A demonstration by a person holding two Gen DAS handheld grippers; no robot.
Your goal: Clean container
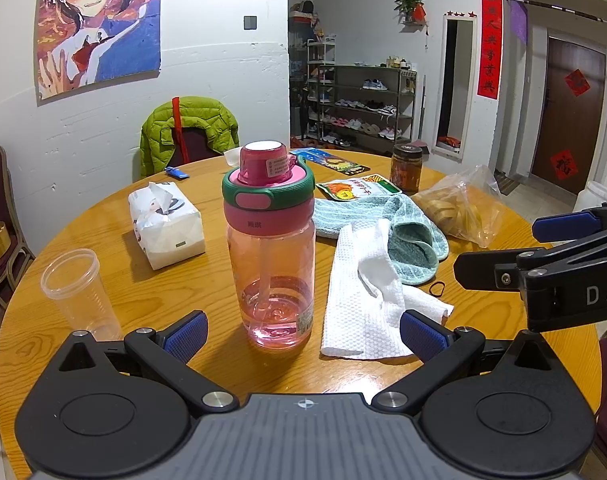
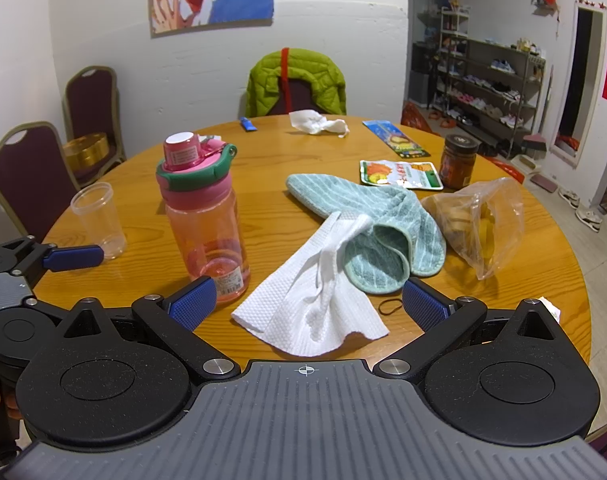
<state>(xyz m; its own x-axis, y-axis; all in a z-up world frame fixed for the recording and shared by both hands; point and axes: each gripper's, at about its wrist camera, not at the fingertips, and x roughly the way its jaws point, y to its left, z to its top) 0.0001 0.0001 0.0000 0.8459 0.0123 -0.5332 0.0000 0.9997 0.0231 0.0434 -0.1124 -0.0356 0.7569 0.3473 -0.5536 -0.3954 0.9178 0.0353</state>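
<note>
A pink clear water bottle [image 1: 271, 256] with a pink and green lid stands upright on the round wooden table [image 1: 223, 360], a little water in its bottom; it also shows in the right wrist view [image 2: 205, 220]. My left gripper [image 1: 301, 334] is open and empty, its jaws spread just in front of the bottle. A white paper towel [image 2: 315, 300] lies crumpled beside a teal cloth [image 2: 367, 224]. My right gripper [image 2: 309, 306] is open and empty, right over the paper towel's near end. The paper towel [image 1: 363, 300] and cloth [image 1: 399, 236] lie right of the bottle.
An empty clear plastic cup [image 1: 79, 292] stands left of the bottle. A tissue pack [image 1: 165, 224], snack packet [image 2: 399, 174], sauce jar [image 2: 459, 160], plastic bag of food [image 2: 479, 224] and black hair tie [image 2: 391, 306] are on the table. Chairs surround it.
</note>
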